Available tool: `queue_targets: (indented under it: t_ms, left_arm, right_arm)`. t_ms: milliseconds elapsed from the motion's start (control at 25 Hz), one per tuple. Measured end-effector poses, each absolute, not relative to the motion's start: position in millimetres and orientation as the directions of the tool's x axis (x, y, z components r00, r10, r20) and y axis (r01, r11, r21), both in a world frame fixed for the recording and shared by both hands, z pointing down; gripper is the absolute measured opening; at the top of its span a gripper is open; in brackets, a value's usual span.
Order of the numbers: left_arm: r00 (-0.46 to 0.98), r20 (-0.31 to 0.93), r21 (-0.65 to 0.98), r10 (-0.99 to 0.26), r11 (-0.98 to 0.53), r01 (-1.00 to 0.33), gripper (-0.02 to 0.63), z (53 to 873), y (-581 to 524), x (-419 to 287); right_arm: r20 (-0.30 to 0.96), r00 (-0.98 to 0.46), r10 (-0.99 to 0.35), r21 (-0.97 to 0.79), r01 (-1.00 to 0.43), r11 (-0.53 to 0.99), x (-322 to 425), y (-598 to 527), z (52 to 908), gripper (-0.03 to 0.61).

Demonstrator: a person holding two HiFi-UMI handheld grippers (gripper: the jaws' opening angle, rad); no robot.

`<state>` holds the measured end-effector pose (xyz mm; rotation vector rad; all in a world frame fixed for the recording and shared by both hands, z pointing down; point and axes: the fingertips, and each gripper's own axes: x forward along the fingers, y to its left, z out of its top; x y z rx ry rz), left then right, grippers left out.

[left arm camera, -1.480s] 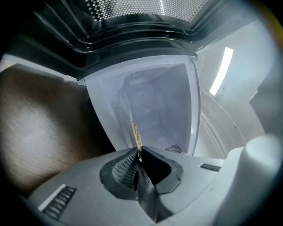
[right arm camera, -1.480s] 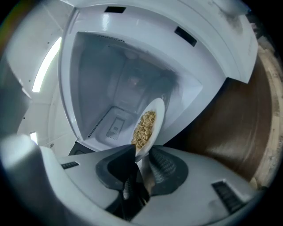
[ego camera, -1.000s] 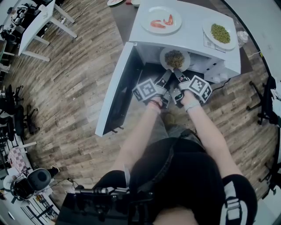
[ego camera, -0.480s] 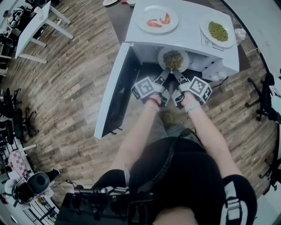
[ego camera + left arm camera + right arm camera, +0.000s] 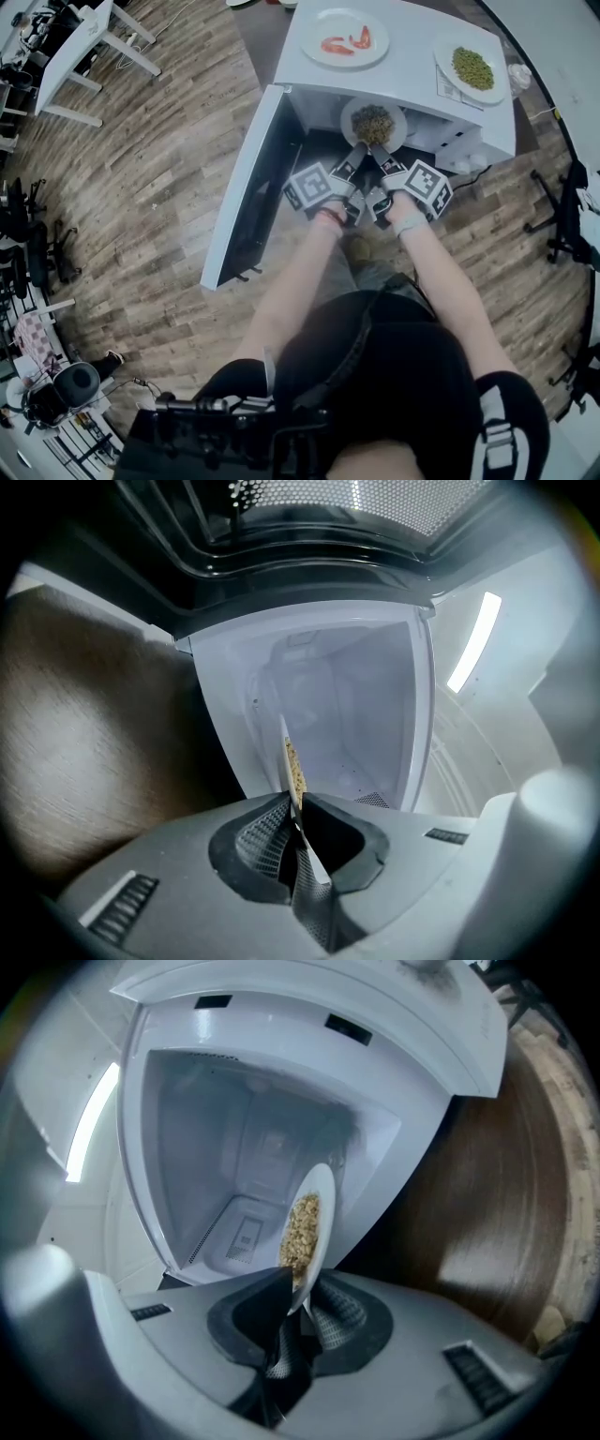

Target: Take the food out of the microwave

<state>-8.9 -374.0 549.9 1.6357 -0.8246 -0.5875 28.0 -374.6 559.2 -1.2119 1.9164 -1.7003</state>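
My left fingers point(image 5: 350, 166) and right fingers point(image 5: 386, 166) pinch the plate point(image 5: 397, 117) rim at 7 and 5 o'clock (right just eased slightly); it's at the microwave point(image 5: 403, 70) mouth, not yet out.

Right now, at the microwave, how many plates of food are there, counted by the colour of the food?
plate with red food, on top of the microwave: 1
plate with green food, also on top: 1
plate with brown grains, at the open front: 1
Total: 3 plates

White desk point(image 5: 86, 42), black chairs point(image 5: 42, 261), wooden floor point(image 5: 159, 178)
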Motion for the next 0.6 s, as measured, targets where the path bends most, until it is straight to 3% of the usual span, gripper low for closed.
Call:
queue_targets:
  t_ms: [600]
  left_arm:
    - [0.581,0.038,0.974,-0.813,-0.101,-0.205,0.038,550,-353,-9]
  right_arm:
    - [0.296,-0.641,-0.708,-0.898,-0.440,0.023,27,-358,555,0.057]
